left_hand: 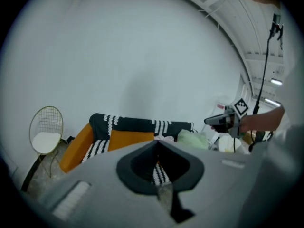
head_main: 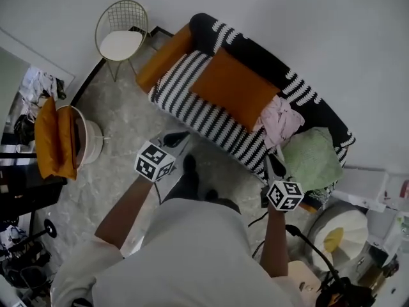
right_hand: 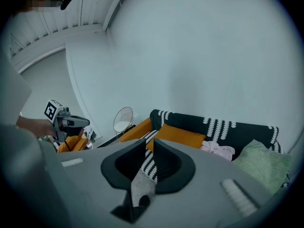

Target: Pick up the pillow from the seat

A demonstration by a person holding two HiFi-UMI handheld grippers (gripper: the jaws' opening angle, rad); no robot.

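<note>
An orange square pillow lies on the seat of a black-and-white striped sofa, leaning toward its backrest. The same pillow shows past the left jaws and again past the right jaws. My left gripper hovers over the floor just short of the sofa's front edge, jaws shut with nothing in them. My right gripper is held near the sofa's right end, beside a green cushion. Its jaws stand a narrow slit apart with nothing between them. Neither gripper touches the pillow.
An orange bolster lies at the sofa's left end and a crumpled pink cloth to the right of the pillow. A gold wire chair stands at the back left. A white basket with orange cushions is left, clutter and cables lower right.
</note>
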